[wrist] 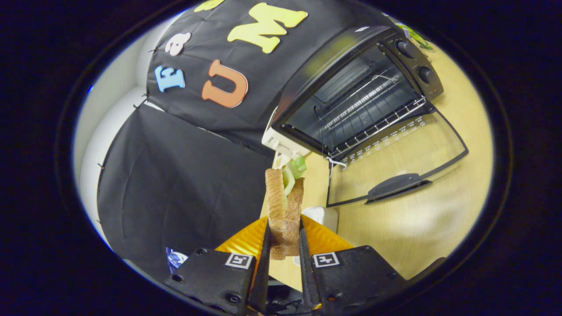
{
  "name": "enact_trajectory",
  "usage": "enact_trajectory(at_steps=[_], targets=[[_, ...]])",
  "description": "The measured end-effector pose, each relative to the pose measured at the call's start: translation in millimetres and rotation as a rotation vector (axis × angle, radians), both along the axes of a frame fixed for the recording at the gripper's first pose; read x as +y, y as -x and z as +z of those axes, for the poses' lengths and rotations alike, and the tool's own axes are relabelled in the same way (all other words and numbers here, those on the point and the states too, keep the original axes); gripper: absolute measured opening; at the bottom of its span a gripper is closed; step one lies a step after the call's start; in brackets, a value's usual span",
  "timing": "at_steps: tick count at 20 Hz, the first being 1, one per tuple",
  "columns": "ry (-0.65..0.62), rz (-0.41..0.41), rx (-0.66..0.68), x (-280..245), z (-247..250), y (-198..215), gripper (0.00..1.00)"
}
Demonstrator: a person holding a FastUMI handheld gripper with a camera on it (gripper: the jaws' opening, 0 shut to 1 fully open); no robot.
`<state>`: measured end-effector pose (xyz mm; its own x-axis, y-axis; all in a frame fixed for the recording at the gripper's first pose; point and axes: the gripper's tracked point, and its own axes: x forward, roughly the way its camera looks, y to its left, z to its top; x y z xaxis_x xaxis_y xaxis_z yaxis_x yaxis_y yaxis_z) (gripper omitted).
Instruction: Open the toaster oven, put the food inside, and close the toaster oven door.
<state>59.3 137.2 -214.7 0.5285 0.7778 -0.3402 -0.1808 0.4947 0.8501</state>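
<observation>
Pale wood worktop [417,219] carries everything in sight, and black cloth [175,175] hangs as the booth's wall from 9 to 12 o'clock, with a white wall [105,109] past its far edge.

Nearest, the jaws [284,239] are pinching a sandwich [283,206]: one finger presses each bread face, and the gap between them is no wider than the sandwich itself. It stands on edge between the fingers and sticks out beyond their tips toward 12 o'clock, with green lettuce [295,169] poking from its far end. An orange, ribbed, shiny piece [322,239] lies on the worktop under and to either side of the fingers; what it is cannot be told. A small white thing [317,213] sits just beyond it at about 1 o'clock.

Farther on, at 1 to 2 o'clock from the sandwich, the oven's glass door [439,131] lies folded down flat over the worktop, its dark handle [397,184] nearest the jaws. The sandwich is outside the oven, near the door's hinge corner but not touching it.

Beyond the door the black oven [307,74] stands open, its wire rack [377,125] showing inside. Two knobs [415,59] sit on the panel at its 2 o'clock side. A white box [279,142] rests against the oven's near corner, just past the lettuce.
</observation>
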Motion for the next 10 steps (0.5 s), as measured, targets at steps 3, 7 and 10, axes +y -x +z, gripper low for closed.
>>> enact_trajectory(at_steps=[3, 7, 10], targets=[[-0.005, -0.078, -0.015, -9, -7, -22, 0.36], [0.025, -0.207, -0.015, -25, -24, -61, 0.36], [-0.016, -0.340, -0.018, -43, -32, -96, 0.37]])
